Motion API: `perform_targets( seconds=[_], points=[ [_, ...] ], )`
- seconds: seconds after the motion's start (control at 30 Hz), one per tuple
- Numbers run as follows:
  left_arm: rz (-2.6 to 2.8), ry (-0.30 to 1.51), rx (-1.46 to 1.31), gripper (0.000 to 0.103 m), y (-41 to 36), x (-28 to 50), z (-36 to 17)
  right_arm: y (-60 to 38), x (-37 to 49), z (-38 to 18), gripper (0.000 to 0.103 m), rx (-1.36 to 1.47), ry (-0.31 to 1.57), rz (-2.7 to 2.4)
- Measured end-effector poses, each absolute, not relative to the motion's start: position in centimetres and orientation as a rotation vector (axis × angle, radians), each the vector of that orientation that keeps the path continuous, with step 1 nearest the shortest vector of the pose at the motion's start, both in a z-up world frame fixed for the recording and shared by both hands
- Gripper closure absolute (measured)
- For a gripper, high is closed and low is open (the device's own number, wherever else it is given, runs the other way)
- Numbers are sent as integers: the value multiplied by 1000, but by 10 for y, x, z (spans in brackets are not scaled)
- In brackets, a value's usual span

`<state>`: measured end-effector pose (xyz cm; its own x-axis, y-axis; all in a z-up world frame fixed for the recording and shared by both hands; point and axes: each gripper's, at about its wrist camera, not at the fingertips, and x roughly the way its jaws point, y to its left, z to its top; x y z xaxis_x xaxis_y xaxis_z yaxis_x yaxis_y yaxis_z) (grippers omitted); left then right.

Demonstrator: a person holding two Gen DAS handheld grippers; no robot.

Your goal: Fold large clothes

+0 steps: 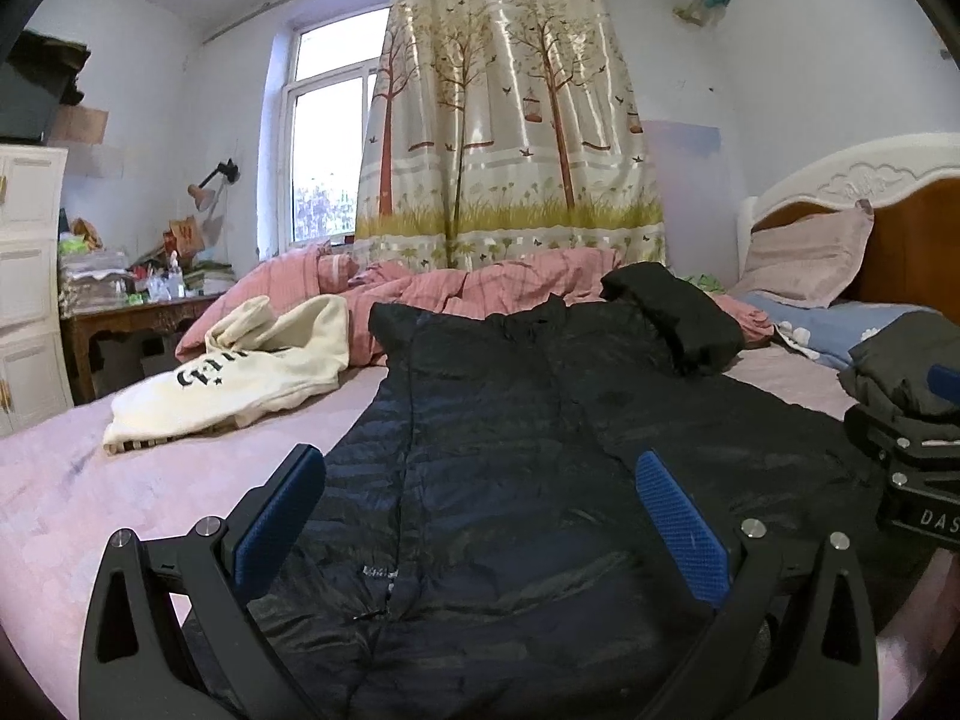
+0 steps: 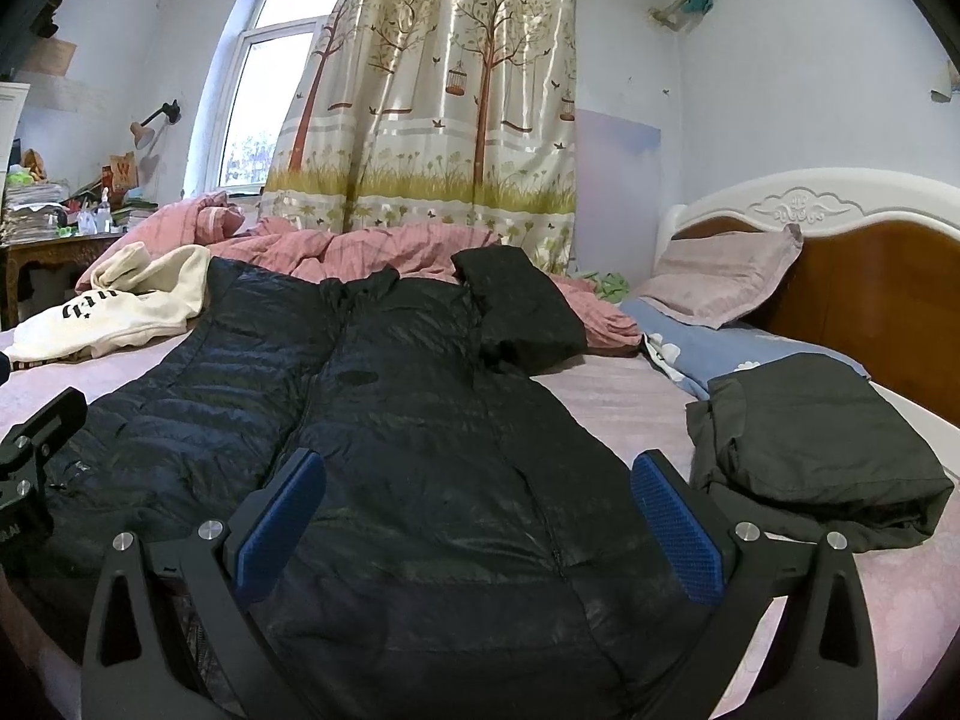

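Two grippers in view, both spread wide and holding nothing; left gripper (image 1: 480, 528) and right gripper (image 2: 477, 525) each sit low in frame with blue pads (image 1: 681, 525) apart over the fabric; black down jacket (image 1: 510, 450) lies flat on the pink bedsheet (image 1: 54, 492), filling centre frame, collar toward the curtain (image 1: 510, 120); one sleeve folded back at upper right of the jacket; cream hoodie (image 1: 240, 372) left of centre; folded dark garment (image 2: 822, 450) at right; pillow (image 2: 726, 276) by the headboard.
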<state>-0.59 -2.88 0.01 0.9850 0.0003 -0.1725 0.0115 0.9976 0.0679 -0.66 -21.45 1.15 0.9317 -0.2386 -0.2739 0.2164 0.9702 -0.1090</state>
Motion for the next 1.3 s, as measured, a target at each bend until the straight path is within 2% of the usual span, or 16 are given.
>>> perform_targets(
  seconds=[1.3],
  points=[
    [24, 252, 28, 0, -18, 10, -5, -212, 5, 8, 0, -104, 335, -222]
  ],
)
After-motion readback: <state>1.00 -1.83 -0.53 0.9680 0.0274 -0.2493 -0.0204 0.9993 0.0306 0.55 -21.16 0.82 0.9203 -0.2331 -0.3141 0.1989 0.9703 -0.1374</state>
